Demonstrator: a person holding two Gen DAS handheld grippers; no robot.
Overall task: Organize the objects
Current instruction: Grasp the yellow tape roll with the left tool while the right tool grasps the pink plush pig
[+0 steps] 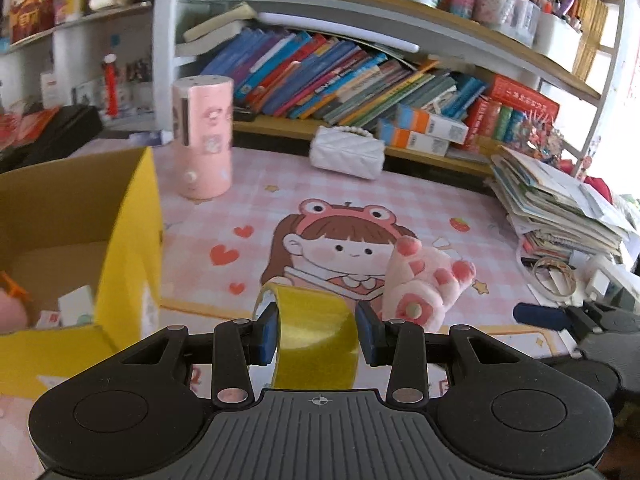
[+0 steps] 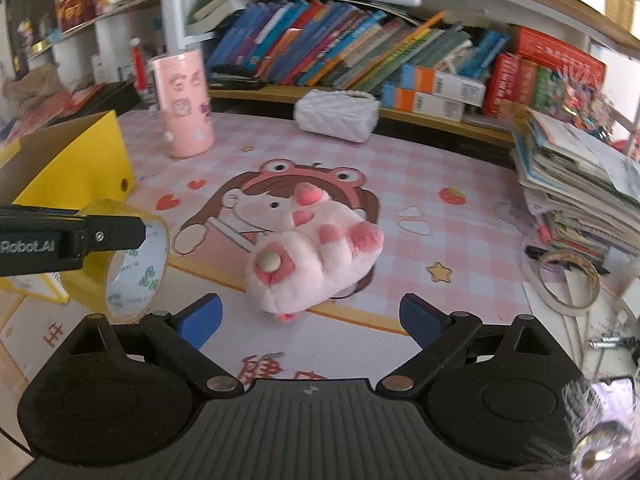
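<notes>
Our left gripper (image 1: 318, 334) pinches a yellow tape roll (image 1: 316, 334) just beside the yellow cardboard box (image 1: 128, 240). Our right gripper (image 2: 310, 316) is spread wide, with the pink plush paw (image 2: 308, 256) on the mat just ahead of it.

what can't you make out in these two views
- Yellow cardboard box: its contents in the left wrist view are cut by the frame edge and hidden by its wall.
- Yellow roll of tape: lower part hidden behind the left gripper.
- Stacked book spines: titles too blurred in the right wrist view.
</notes>
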